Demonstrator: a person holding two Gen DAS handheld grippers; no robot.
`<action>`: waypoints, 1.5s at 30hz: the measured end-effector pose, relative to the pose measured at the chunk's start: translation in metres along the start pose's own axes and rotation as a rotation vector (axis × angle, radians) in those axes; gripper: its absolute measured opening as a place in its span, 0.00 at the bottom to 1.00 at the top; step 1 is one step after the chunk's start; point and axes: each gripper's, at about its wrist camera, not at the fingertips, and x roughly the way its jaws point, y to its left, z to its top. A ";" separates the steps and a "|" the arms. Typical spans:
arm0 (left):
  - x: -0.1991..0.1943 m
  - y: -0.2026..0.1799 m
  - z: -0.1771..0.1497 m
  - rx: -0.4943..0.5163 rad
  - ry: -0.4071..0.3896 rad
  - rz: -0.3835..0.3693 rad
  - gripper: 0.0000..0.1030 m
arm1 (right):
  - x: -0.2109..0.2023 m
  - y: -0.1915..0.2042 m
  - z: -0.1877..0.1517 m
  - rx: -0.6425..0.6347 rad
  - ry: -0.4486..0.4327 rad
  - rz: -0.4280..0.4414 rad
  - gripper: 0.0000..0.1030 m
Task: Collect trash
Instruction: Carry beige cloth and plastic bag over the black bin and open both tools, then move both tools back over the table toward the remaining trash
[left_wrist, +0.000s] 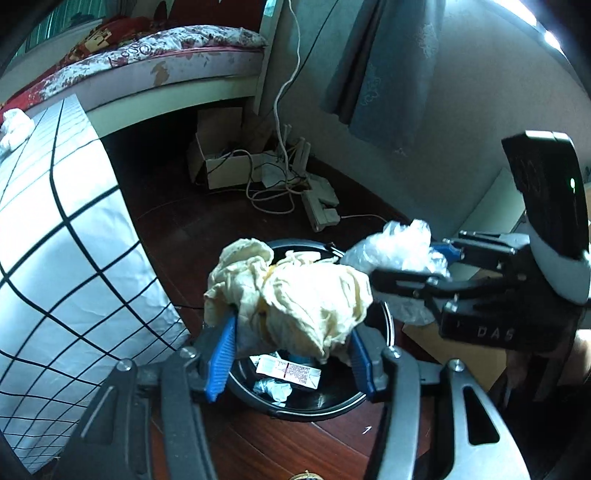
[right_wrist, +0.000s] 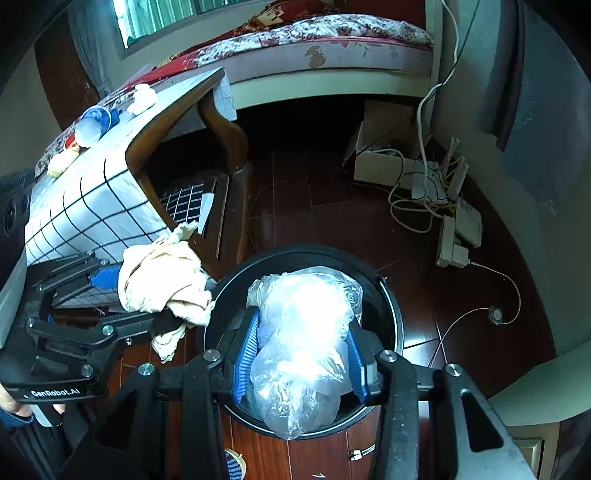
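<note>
My left gripper (left_wrist: 291, 343) is shut on a crumpled cream paper wad (left_wrist: 295, 291) and holds it above the black trash bin (left_wrist: 332, 406). The wad also shows in the right wrist view (right_wrist: 162, 280), beside the bin's left rim. My right gripper (right_wrist: 301, 350) is shut on a crumpled clear plastic bag (right_wrist: 303, 332) over the bin (right_wrist: 391, 306). The bag shows in the left wrist view (left_wrist: 399, 243) at the bin's right side. Inside the bin lie a small white printed packet (left_wrist: 288, 371) and a scrap of tissue (left_wrist: 275, 389).
A table with a white grid cloth (right_wrist: 85, 206) stands left of the bin, holding a blue cup (right_wrist: 92, 125) and white and yellow paper wads (right_wrist: 142, 98). A bed (left_wrist: 177, 62), cardboard box (left_wrist: 225, 166), cables and power strips (right_wrist: 454, 236) lie beyond on the dark wood floor.
</note>
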 end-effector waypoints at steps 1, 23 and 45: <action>0.002 0.002 0.000 -0.010 -0.005 -0.011 0.59 | 0.004 0.000 -0.002 -0.008 0.013 0.002 0.45; -0.012 0.025 -0.014 -0.065 -0.049 0.190 0.99 | 0.009 0.006 -0.006 -0.085 0.026 -0.176 0.99; -0.085 0.020 0.013 -0.049 -0.239 0.265 0.99 | -0.047 0.034 0.022 -0.073 -0.200 -0.113 0.99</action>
